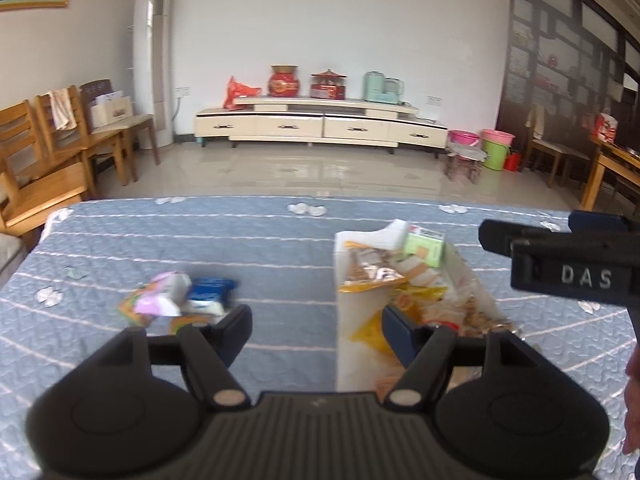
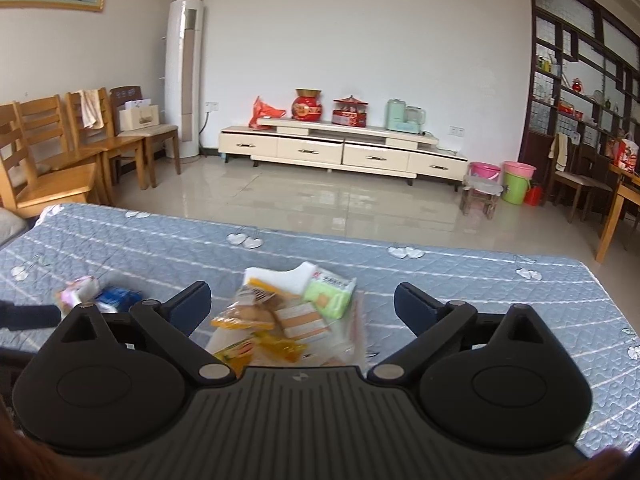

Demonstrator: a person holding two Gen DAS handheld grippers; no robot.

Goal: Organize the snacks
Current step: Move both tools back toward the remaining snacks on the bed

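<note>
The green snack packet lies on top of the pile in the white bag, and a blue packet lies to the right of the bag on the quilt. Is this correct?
One detail is wrong: the blue packet lies left of the white bag, not right, as the right wrist view shows. The green snack packet does lie on top of the pile, on the quilt.

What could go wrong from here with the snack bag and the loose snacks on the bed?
The clear snack bag lies open on the quilt with packets heaped loosely; lifting it carelessly could spill them. The green packet sits at its mouth and may slip out. The left tongs straddle the bag's edge and might snag it.
</note>
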